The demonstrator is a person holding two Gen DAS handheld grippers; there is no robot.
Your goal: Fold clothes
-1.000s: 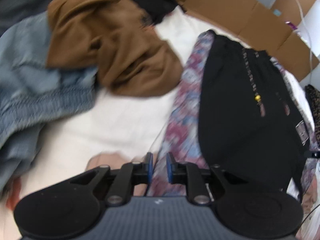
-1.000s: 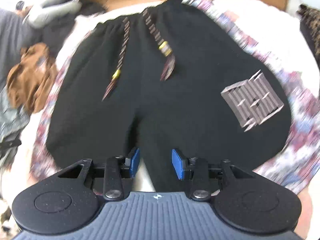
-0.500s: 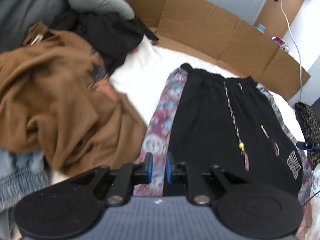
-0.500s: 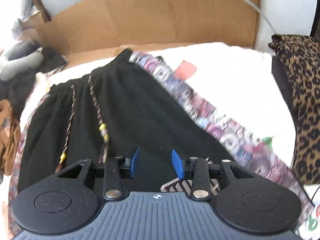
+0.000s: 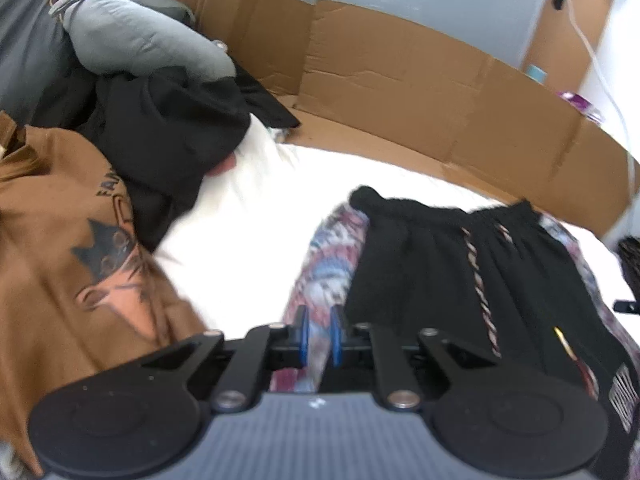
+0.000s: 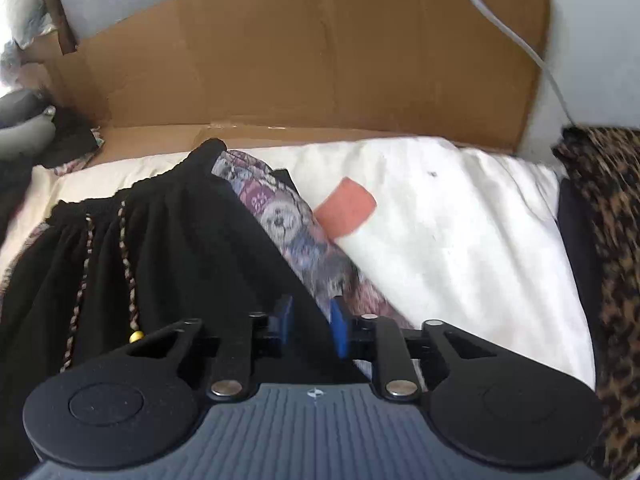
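Observation:
Black drawstring shorts [image 5: 420, 264] [image 6: 192, 248] lie flat on top of a patterned purple-and-blue garment [image 5: 328, 264] [image 6: 288, 224] on the white bedsheet [image 5: 248, 232]. My left gripper [image 5: 319, 336] hovers over the patterned garment's left strip, beside the shorts' left edge. Its blue pads stand a narrow gap apart with nothing clearly held. My right gripper [image 6: 310, 326] is low over the shorts' right edge, where black cloth meets the patterned one. Its fingers are apart, with that edge showing between them.
A brown printed shirt [image 5: 60, 260], a black clothes heap [image 5: 168, 136] and a grey cushion [image 5: 132, 36] crowd the left. Cardboard walls [image 5: 400, 92] [image 6: 320, 60] line the far edge. Leopard-print fabric [image 6: 612, 240] borders the right. An orange-pink piece [image 6: 348, 208] lies beside the patterned garment.
Both grippers have moved along the shorts toward the waistband, and their views have tilted up. The right gripper's fingers have narrowed. The left gap is unchanged.

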